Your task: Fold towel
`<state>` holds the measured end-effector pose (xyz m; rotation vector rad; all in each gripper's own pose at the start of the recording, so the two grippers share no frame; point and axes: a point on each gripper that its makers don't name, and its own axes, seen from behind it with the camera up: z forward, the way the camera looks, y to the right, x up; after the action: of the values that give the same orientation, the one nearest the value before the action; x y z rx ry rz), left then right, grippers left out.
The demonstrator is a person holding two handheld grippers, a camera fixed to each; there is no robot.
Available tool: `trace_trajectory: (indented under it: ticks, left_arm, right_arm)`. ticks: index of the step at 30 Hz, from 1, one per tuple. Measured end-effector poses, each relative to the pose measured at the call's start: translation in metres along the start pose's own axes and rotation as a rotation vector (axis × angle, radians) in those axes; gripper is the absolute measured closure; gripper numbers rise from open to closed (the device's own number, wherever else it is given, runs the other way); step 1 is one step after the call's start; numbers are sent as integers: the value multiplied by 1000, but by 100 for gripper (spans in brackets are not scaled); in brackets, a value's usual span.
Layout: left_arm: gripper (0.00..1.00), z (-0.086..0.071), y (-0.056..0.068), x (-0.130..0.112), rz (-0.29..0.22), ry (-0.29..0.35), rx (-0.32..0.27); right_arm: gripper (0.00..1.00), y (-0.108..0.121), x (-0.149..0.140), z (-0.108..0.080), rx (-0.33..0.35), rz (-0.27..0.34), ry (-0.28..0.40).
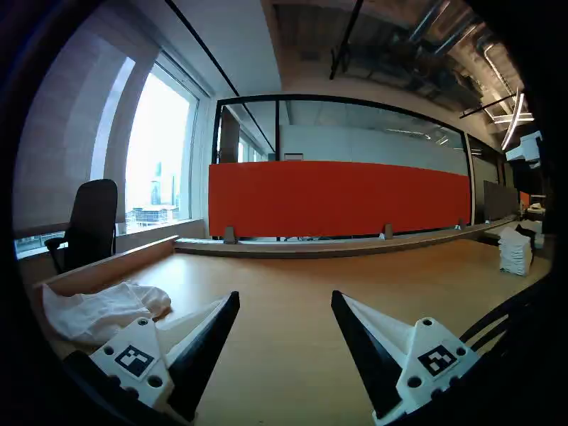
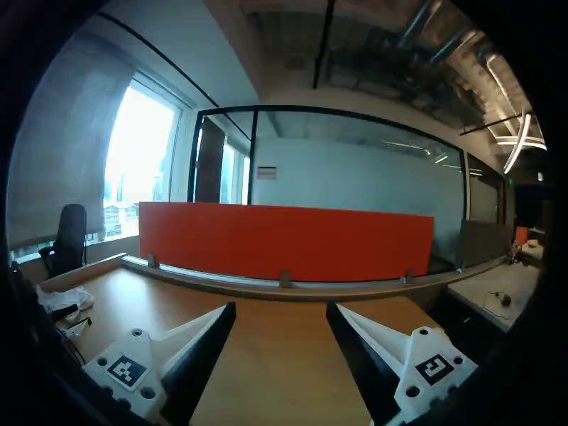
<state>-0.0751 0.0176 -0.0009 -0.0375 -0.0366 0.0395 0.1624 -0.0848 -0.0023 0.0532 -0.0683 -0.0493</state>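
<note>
Left hand-held gripper [image 1: 284,294]: spread wide, with nothing between its two dark fingers; it is held above the wooden surface [image 1: 298,277] and points toward the far edge.
Right hand-held gripper [image 2: 280,305]: also spread wide and holding nothing; only bare wood shows between the fingers.
Towel [image 1: 99,311]: a white, crumpled, unfolded heap at the left end of the surface, close to the raised wooden edge. In the left gripper view it lies just beyond the left finger and apart from it. In the right gripper view the towel [image 2: 62,298] sits at the far left, well away from both fingers.
Stack of folded cloths [image 1: 515,252]: white and squared up, at the far right of the surface, well apart from the towel.
Surface [image 2: 284,369]: light wood, long, bare in the middle.
Divider [image 1: 334,199]: an orange panel standing upright along the far edge of the surface, with glass partitions behind it.
Chair [image 1: 89,220]: black office chair at the left, beyond the end of the surface.
Window [image 1: 160,149]: tall and bright, behind the chair.
</note>
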Motion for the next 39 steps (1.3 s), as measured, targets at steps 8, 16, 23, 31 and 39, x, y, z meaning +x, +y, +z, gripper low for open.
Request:
trace_trajectory:
  ticks: [8,16,23,31,39]
  left_arm:
    - [4,-1,-1,2,2,9,3]
    - [4,-2,-1,4,1,21,1]
    - [4,-2,0,2,1,23,-3]
    - [4,-1,1,1,-1,24,-4]
    - [4,0,1,-2,0,24,-4]
  right_arm:
    - [2,2,-2,-4,-5,-1,-3]
    - [2,5,0,-6,-11,-1,1]
    - [2,9,-3,-6,-14,3,2]
    - [2,23,2,-4,-30,4,32]
    - [2,46,-6,-1,-52,-15,55]
